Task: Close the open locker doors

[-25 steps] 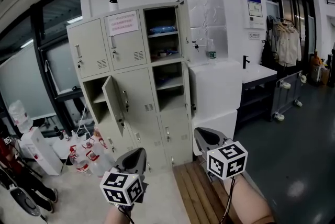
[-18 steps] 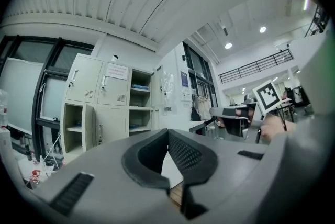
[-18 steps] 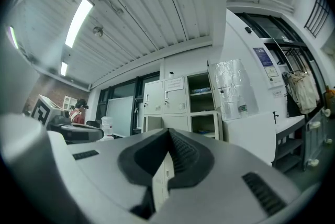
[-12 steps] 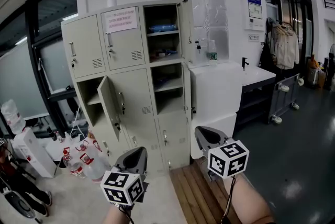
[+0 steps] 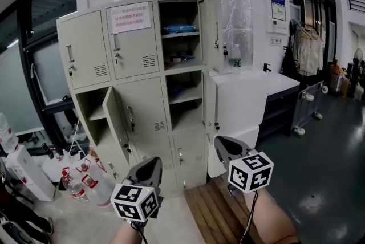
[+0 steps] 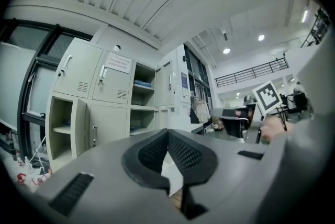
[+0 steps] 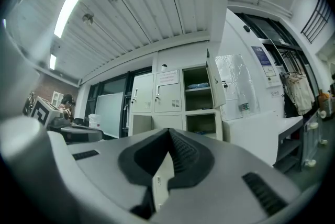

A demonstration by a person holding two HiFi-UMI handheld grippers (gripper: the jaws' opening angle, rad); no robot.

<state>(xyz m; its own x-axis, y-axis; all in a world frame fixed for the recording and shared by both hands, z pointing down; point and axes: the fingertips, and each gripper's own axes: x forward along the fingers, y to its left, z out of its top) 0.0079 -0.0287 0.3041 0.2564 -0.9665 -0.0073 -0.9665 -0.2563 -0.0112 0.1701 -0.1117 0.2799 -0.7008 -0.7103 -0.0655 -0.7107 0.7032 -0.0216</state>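
Facing the lockers (image 5: pixel 142 83), both claws sit low in the head view, well apart from them. The left claw (image 5: pixel 149 169) (image 6: pixel 168 136) and the right claw (image 5: pixel 227 147) (image 7: pixel 168 136) each have their jaws pressed together with nothing between. Three doors stand open: the upper right door (image 5: pixel 213 29), the middle right door (image 5: pixel 209 101) seen almost edge-on, and the left door (image 5: pixel 116 119) swung toward the near side. What lies on the open shelves is too dim to name. The bottles (image 5: pixel 85 180) on the floor at left are small and blurred, and the picture's lower edge cuts off both forearms.
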